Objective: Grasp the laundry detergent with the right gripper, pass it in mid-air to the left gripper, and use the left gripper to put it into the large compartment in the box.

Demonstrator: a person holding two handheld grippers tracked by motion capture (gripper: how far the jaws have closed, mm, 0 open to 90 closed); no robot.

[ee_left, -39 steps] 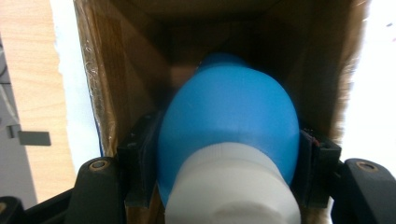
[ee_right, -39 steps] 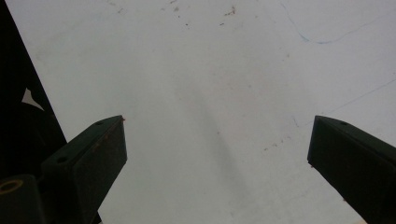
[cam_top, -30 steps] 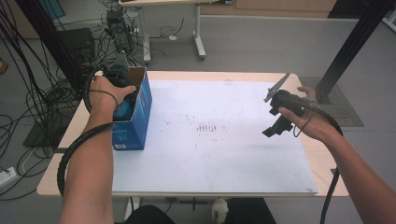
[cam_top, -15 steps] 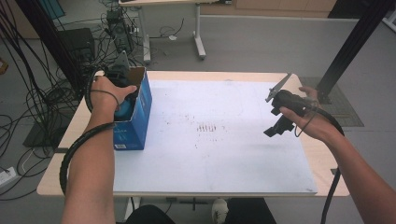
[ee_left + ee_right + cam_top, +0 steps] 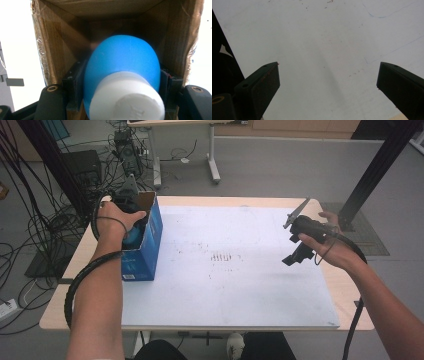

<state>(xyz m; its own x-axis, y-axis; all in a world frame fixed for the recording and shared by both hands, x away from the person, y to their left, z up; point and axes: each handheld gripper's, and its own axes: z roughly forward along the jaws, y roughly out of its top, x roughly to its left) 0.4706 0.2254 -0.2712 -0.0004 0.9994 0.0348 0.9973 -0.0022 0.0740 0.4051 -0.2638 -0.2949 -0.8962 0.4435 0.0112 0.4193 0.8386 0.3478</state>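
A blue cardboard box (image 5: 152, 247) stands open-topped on the left of the table. My left gripper (image 5: 131, 231) reaches down into it, and the hand covers most of it. In the left gripper view, my left gripper (image 5: 120, 82) is shut on a blue bottle (image 5: 122, 57) with a white cap (image 5: 127, 100), a jaw pressed against each side of it between the box's brown inner walls (image 5: 60, 50). Over the right side of the white mat (image 5: 225, 280) my right gripper (image 5: 295, 254) hangs open, jaws pointing down. Nothing lies between the jaws of the right gripper (image 5: 328, 67).
The white mat (image 5: 324, 30) covers most of the wooden table (image 5: 350, 290) and carries faint pen marks (image 5: 225, 256) at its middle. Cables and equipment (image 5: 125, 150) lie on the floor beyond the far left edge. A black post (image 5: 380, 170) stands behind the right corner.
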